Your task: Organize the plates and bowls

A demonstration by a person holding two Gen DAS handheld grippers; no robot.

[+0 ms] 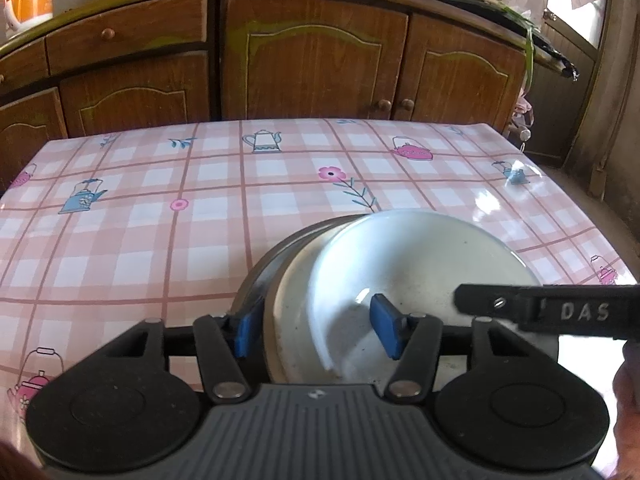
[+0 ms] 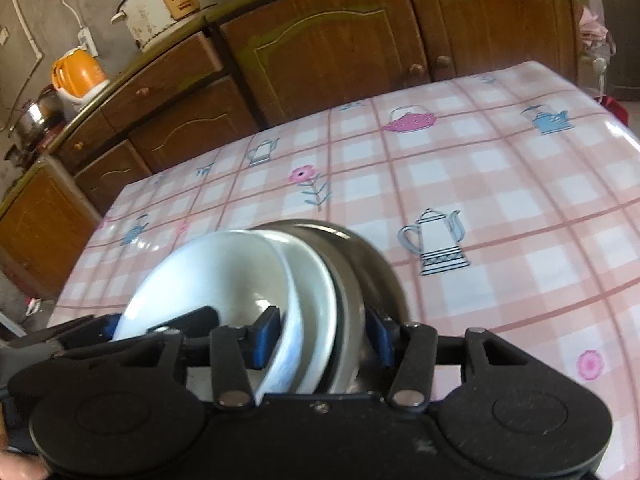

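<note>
We've both sets of jaws pinching the stack's (image 1: 360, 280) rims between them, hard, slick, breakable dishes, so grip opposite edges.

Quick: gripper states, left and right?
Left gripper: closed on the dish stack rim.
Right gripper: jaws straddle the same rim; whether it grips cannot be told.

A white bowl (image 1: 420, 264) sits tilted inside a cream bowl (image 1: 292, 300), both nested in a dark metal bowl (image 1: 256, 276) on the checked tablecloth (image 1: 160, 240).
</note>
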